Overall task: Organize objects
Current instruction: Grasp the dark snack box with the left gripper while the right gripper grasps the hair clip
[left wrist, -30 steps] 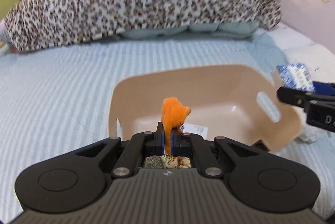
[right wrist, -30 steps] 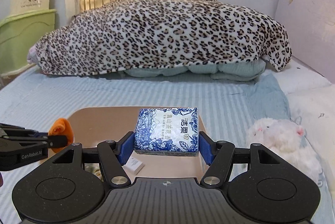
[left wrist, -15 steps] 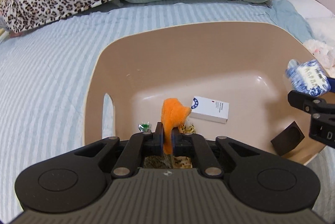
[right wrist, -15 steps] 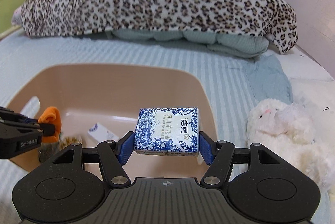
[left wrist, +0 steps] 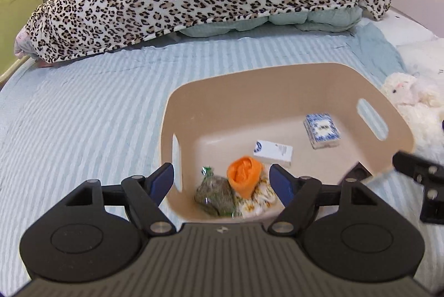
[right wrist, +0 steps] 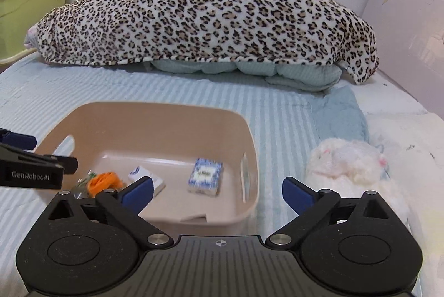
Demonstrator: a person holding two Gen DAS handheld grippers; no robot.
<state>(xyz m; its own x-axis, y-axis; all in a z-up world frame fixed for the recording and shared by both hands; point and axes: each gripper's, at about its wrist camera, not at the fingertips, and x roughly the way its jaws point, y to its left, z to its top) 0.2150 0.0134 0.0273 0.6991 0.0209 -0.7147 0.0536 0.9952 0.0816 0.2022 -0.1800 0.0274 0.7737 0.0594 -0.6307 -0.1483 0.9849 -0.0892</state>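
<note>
blue tissue pack (left wrist: 322, 130) lies flat in the beige bin (left wrist: 277, 83), long axis toward the far wall; both tools, left tool (left wrist: 222, 179) and right tool (right wrist: 217, 190), opening, empty.

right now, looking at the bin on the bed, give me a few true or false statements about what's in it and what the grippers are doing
1. The blue-and-white packet lies inside the tan bin. True.
2. The left gripper is clamped on the orange cloth. False: its jaws are opening and the cloth lies in the bin, free of the pads.
3. The white plush toy is inside the bin. False: it lies on the bed beside it.
4. The right gripper holds nothing. True: its jaws are opening with nothing between them.
5. A white box lies between the orange cloth and the packet. True.
</note>
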